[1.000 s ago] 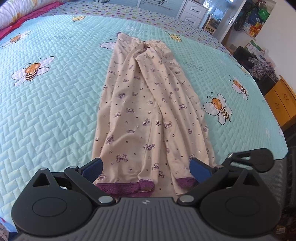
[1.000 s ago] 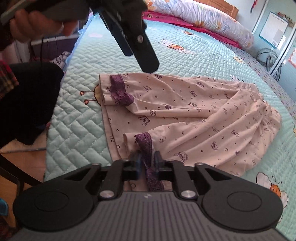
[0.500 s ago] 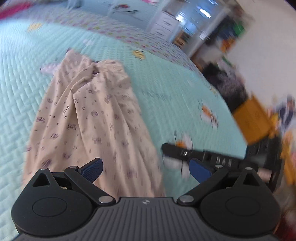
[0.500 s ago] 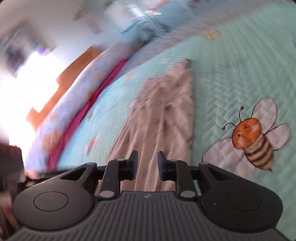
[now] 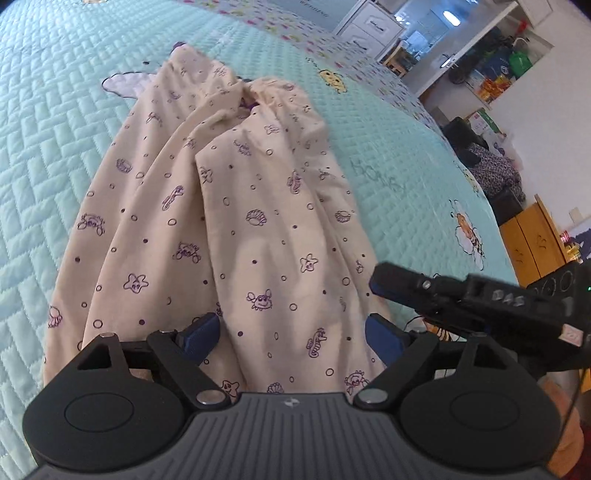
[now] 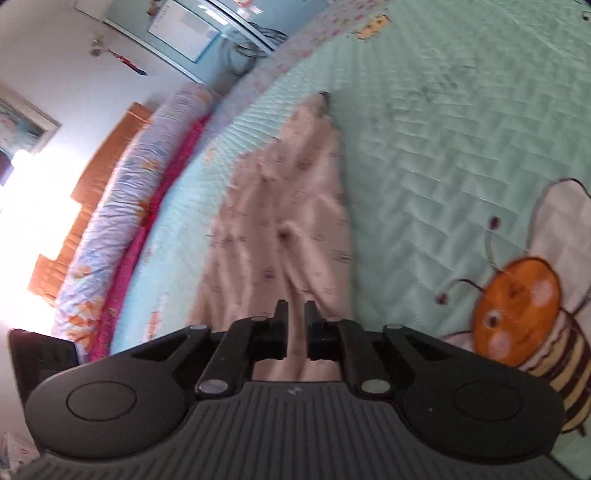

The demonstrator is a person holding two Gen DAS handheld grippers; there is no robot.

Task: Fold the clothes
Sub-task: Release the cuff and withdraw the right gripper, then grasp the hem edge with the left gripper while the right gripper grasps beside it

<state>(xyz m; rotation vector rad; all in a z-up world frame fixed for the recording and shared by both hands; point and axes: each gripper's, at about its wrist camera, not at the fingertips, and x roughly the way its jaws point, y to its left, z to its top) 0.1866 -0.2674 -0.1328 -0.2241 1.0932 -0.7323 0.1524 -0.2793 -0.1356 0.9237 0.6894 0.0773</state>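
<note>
Your left gripper (image 5: 291, 332) has just been closing a little but stands wide, gripping nothing, above the pyjama trousers (image 5: 236, 221) on the quilt (image 5: 55, 147). Your right gripper (image 6: 295, 332) is nearly shut, apparently pinching their near-right edge. Keep that edge taut; lower the left onto fabric before closing.

A bed under a mint quilted bedspread (image 5: 55, 147) printed with bees fills the room. At two o'clock stand white drawers (image 5: 369, 29) and an orange wooden cabinet (image 5: 532, 240). Glaring window light (image 6: 33, 206) washes the nine o'clock side beside the wooden headboard (image 6: 107, 155).
</note>
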